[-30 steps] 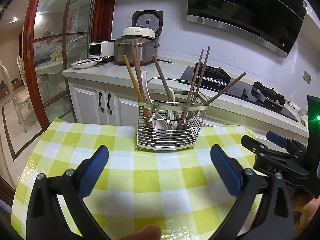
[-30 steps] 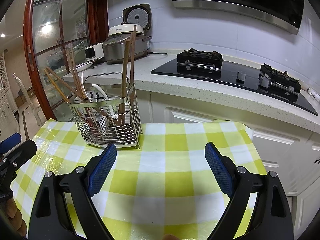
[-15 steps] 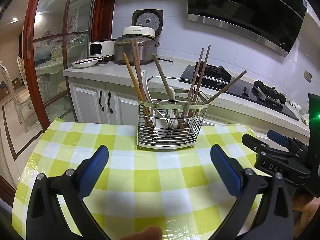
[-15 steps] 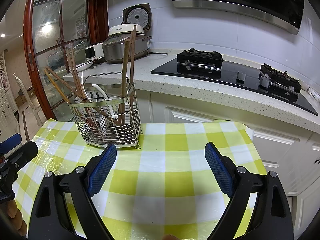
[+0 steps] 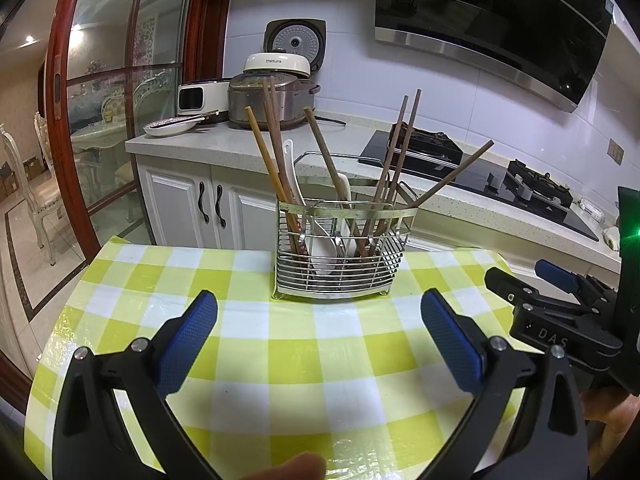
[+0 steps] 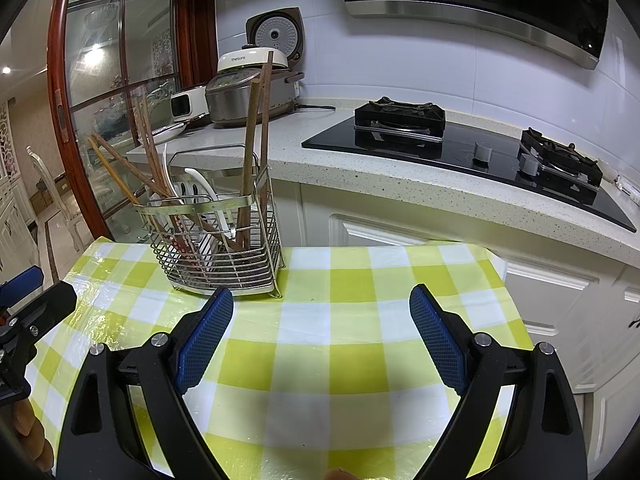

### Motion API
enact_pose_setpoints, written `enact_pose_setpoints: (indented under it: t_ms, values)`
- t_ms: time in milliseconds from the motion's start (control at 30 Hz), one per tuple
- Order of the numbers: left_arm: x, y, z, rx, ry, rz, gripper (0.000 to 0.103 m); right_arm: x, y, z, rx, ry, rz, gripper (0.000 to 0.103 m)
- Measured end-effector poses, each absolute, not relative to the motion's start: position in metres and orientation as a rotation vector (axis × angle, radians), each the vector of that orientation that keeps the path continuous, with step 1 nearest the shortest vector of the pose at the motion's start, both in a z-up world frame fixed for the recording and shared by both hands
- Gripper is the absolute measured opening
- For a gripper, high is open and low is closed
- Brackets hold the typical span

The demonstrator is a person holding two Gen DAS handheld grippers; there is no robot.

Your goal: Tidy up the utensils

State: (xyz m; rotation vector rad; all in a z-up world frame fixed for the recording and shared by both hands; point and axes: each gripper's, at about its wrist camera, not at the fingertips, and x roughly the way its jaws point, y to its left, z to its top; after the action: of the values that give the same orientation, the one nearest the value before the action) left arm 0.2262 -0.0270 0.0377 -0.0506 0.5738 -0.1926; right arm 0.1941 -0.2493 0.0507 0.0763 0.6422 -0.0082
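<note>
The wire caddy [image 5: 338, 254] of upright chopsticks [image 5: 394, 168] stands on the tabletop [image 5: 280, 360] dead ahead of the spread, empty left hand-held gripper [image 5: 318, 338], and ahead-left of the equally spread right hand-held gripper [image 6: 320, 334].

Home kitchen: gas hob [image 6: 460, 140] set in speckled counter [image 6: 400, 184], range hood [image 5: 500, 28] above, rice cooker [image 5: 272, 96], white cabinets [image 5: 200, 204], checked-cloth table [image 6: 320, 344]; dining rm w/ chairs behind glass door [image 5: 100, 100].
</note>
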Motion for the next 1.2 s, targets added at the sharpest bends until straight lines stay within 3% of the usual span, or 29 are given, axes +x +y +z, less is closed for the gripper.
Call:
enact_pose_setpoints:
  t_ms: [1200]
  values:
    - [0.2240, -0.0288, 0.0364, -0.035, 0.559, -0.193, 0.099, 0.1950, -0.2504, 0.0511, 0.076, 0.646, -0.006, 0.085]
